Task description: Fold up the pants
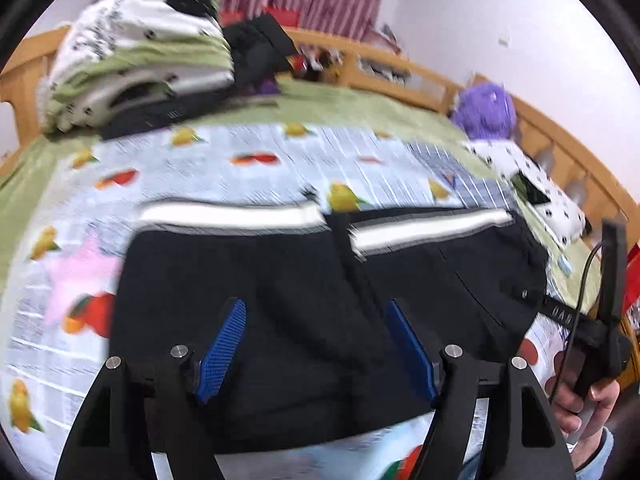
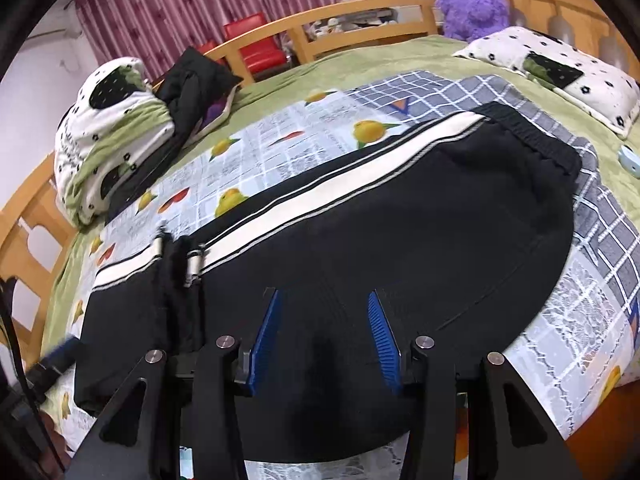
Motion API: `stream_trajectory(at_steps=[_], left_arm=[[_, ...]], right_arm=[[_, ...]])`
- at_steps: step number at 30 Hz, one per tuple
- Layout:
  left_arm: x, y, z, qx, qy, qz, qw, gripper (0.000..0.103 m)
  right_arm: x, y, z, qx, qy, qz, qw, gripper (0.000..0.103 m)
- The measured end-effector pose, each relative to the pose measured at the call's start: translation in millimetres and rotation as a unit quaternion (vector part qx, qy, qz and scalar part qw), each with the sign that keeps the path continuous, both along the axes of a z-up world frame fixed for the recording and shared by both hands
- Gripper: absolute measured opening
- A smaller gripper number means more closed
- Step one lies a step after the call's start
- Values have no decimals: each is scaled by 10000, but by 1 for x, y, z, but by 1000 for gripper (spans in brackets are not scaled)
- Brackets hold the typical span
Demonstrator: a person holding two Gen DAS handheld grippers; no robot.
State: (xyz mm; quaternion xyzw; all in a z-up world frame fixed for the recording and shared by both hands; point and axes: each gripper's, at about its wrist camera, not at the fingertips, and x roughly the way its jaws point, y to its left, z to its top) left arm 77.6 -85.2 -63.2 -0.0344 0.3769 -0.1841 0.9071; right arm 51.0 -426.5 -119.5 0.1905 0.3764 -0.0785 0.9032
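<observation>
- On the fruit-print sheet [image 2: 280, 128] that covers the bed lie the black pants [image 2: 400, 240], folded lengthwise, their white side stripe [image 2: 320, 196] along the edge farther from the cameras.
- The elastic waistband [image 2: 532, 136] lies at the pants' end nearest the spotted pillow [image 2: 560, 64]; the leg ends are doubled over at the opposite end, towards the pile of bedding [image 2: 108, 132].
- The left gripper [image 1: 316, 344] hangs over the pants with its blue pads [image 1: 222, 350] spread wide; nothing is caught between them. This view is blurred.
- The right gripper [image 2: 326, 336] is over the pants' near edge, pads parted, black cloth showing in the gap; whether it pinches the cloth I cannot tell.
- Beyond the pants' waistband end, a purple plush toy [image 2: 472, 4] sits against the wooden bed frame [image 2: 360, 12].
- In the left wrist view a hand [image 1: 588, 404] grips the other tool's handle beside the pants.
</observation>
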Motion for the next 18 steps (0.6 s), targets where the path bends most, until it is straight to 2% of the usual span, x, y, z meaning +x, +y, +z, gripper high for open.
stream_trajectory(at_steps=[4,8,10,13,15,16,18], left_arm=[[20,40,1,-142,-43,494,9987,72],[31,73,-8,456,-258,1311,9900,72],[37,88,-9,494,-211,1509,9871,72],[41,112,-6,71,-74,1636,9865,72],[43,126,-4,-266,51,1659,9858,72],[43,132,-4,-366,80,1668,9853,72],[44,139,-4,-508,122,1708,9839,72]], right_arm=[[9,31,-1,158,-7,520,9985,45],[33,76,-15,568,212,1162,9914,45],[44,100,-23,561,317,1413,9879,45],[61,133,-40,322,606,1680,9834,45],[65,148,-51,-30,722,1623,9841,51],[65,157,-54,-358,719,1602,9838,47],[59,169,-47,-976,457,1715,9793,7]])
